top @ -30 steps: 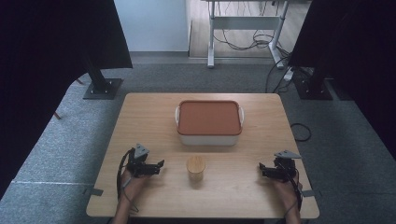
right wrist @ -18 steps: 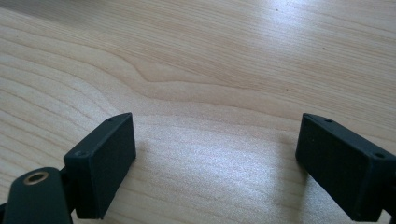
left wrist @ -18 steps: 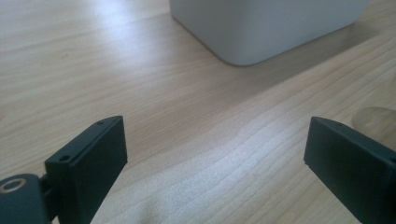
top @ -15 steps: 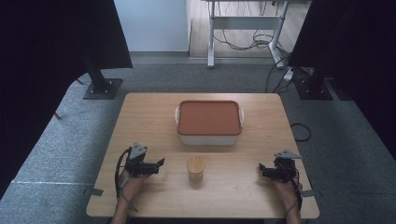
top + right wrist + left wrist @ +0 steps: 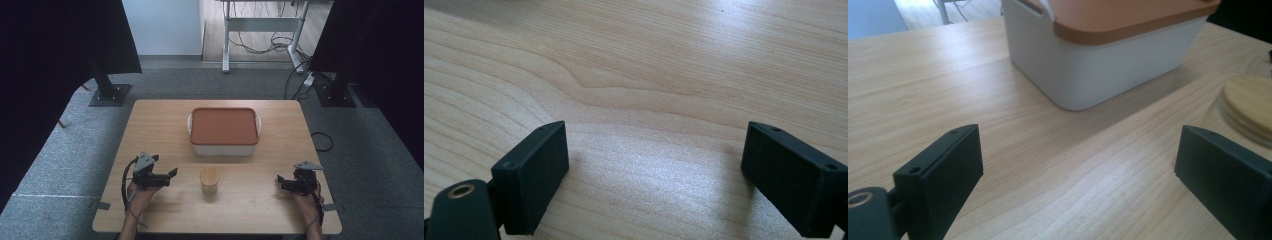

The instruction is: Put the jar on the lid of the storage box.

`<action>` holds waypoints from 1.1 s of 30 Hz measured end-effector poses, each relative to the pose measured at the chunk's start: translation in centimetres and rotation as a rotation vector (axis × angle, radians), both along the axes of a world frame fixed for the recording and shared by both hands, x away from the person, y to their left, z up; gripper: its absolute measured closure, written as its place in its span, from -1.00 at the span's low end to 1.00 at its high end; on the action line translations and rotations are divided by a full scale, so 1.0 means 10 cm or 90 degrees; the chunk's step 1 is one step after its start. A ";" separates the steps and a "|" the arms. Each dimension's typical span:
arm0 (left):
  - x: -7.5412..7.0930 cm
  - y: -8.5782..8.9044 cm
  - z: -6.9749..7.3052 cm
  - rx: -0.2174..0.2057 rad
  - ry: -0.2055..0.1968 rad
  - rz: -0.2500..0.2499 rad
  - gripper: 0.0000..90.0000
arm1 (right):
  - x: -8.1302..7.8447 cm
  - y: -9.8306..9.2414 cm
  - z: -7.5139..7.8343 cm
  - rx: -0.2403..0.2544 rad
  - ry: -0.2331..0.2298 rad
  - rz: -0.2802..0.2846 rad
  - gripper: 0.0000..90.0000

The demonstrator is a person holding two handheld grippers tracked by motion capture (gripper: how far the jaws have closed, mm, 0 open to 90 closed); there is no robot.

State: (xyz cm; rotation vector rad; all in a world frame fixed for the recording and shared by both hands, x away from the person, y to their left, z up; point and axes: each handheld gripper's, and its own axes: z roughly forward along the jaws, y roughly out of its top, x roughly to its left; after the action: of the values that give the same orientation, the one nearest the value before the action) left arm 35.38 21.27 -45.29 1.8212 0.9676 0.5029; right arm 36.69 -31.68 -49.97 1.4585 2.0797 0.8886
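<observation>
A white box with a rust-orange lid (image 5: 224,126) stands in the middle of the wooden table (image 5: 160,130). In front of it is a small round jar with a wooden lid (image 5: 209,180). My left gripper (image 5: 172,174) hovers left of the jar and points toward it. Its jaws have just been opening wider, and they stand open with nothing between them. In the left gripper view, the box (image 5: 1108,55) lies ahead of the left gripper (image 5: 1078,170) and the jar lid (image 5: 1248,102) is at the right edge. My right gripper (image 5: 280,181) rests at the table's front right, open, over bare wood (image 5: 654,75).
Black stand bases (image 5: 107,92) sit on the grey carpet beyond the table's far corners. A white desk frame with cables (image 5: 265,30) stands farther back. A cable loop (image 5: 322,142) lies on the floor at the right.
My left gripper has lifted slightly off the table and its jaws look a little wider. The right gripper, the box and the jar have stayed put.
</observation>
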 end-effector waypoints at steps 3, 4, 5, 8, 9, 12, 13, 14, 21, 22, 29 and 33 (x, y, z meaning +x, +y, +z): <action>-0.02 -0.05 0.03 -0.002 -0.006 -0.010 -0.90 | 0.00 0.00 0.00 0.000 0.000 0.000 -0.75; -0.03 -0.07 0.05 -0.001 -0.009 -0.015 -0.90 | 0.00 0.00 0.00 0.000 0.000 0.001 -0.75; -0.04 -0.08 0.05 -0.001 -0.011 -0.016 -0.90 | 0.00 0.00 0.00 0.000 0.000 0.001 -0.75; -0.06 -0.11 0.09 -0.002 -0.018 -0.024 -0.90 | 0.00 0.00 0.00 0.001 0.000 0.002 -0.75; -0.07 -0.12 0.10 -0.004 -0.020 -0.025 -0.90 | 0.00 0.00 0.00 0.001 0.000 0.002 -0.75; -0.08 -0.14 0.12 -0.008 -0.025 -0.030 -0.90 | 0.00 0.00 0.00 0.000 0.001 0.002 -0.76; -0.09 -0.14 0.12 -0.009 -0.026 -0.030 -0.91 | 0.00 0.00 0.00 0.000 0.001 0.002 -0.76; -0.09 -0.15 0.13 -0.010 -0.027 -0.032 -0.91 | 0.00 0.00 0.00 -0.001 0.001 0.002 -0.76; -0.10 -0.18 0.14 -0.019 -0.028 -0.036 -0.91 | 0.00 0.01 0.00 -0.003 0.001 0.003 -0.76; -0.10 -0.19 0.14 -0.021 -0.028 -0.037 -0.91 | 0.00 0.01 0.00 -0.003 0.001 0.003 -0.76; -0.12 -0.27 0.17 -0.025 -0.032 -0.049 -0.91 | 0.00 0.01 0.00 -0.005 0.001 0.004 -0.76; -0.13 -0.30 0.19 -0.031 -0.034 -0.056 -0.91 | 0.00 0.01 0.00 -0.005 0.001 0.005 -0.77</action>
State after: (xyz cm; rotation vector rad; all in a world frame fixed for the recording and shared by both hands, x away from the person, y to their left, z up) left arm 34.08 18.23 -43.42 1.7897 0.8528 0.4667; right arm 36.69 -31.58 -49.99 1.4481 2.0893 0.8809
